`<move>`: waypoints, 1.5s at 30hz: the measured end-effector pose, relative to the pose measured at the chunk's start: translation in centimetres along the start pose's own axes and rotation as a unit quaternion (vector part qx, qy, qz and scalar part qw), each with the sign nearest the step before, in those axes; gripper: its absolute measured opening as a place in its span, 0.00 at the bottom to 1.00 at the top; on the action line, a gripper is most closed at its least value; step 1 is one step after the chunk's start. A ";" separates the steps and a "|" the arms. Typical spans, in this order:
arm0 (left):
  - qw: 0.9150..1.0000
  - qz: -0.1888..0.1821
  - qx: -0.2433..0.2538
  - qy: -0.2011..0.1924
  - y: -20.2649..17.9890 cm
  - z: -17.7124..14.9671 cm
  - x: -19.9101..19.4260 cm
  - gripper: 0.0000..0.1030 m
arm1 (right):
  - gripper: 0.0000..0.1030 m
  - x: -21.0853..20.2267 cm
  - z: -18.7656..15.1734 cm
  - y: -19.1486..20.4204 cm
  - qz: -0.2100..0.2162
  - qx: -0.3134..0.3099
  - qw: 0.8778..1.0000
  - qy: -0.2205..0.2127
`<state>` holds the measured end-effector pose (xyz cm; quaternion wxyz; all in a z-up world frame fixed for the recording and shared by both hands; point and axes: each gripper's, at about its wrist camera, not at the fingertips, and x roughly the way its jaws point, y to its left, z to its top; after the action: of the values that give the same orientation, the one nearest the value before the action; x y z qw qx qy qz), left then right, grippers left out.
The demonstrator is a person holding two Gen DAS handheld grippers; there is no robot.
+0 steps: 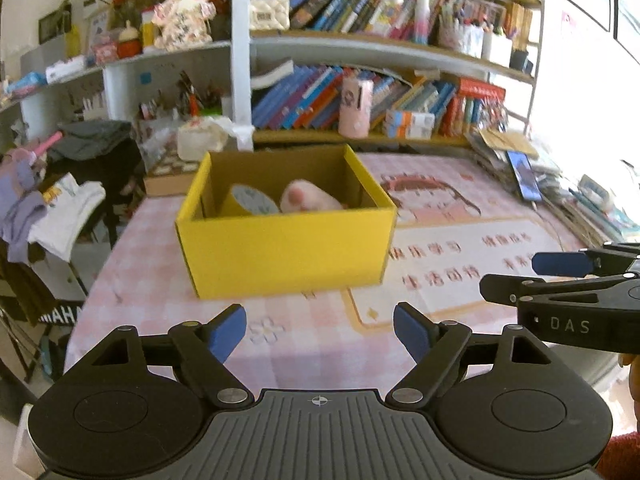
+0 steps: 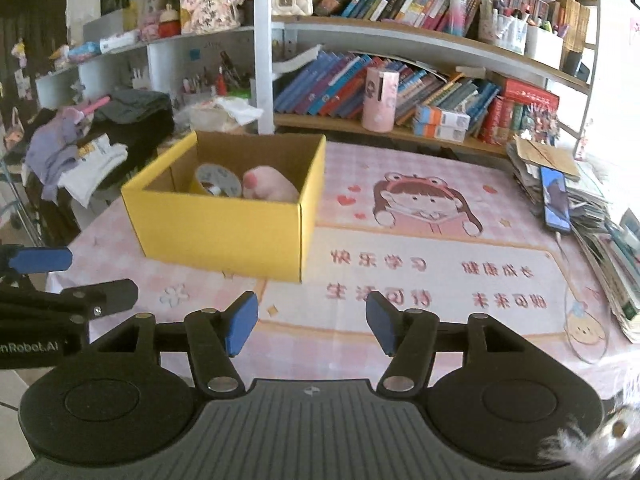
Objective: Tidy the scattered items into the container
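Showing only in right view: cartoon girl print [image 2: 424, 204].

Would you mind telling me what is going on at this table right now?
A person holds two handheld grippers over the pink checked tablecloth. The left gripper and the right gripper are both open and empty. The yellow cardboard box already holds a grey tape roll and a pink plush toy.
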<state>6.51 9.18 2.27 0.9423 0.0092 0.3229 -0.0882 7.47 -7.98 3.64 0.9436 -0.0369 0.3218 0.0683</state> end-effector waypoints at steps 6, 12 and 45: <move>0.999 -0.020 0.020 0.017 -1.9 -0.9 0.5 0.84 | 0.67 -0.4 -1.3 -0.6 -0.024 0.005 0.999 0.023; 0.998 -0.021 0.034 0.042 -3.0 -1.6 1.2 0.87 | 0.74 0.0 -2.6 -1.7 -0.044 0.034 0.997 0.056; 0.997 -0.013 0.007 0.069 -2.3 -1.5 2.5 0.96 | 0.81 1.1 -2.8 -2.8 -0.049 0.048 0.995 0.077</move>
<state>7.13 6.60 -0.28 0.9163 0.0180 0.3869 -0.1016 7.10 -10.99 0.84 0.9188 -0.0127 0.3946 0.0036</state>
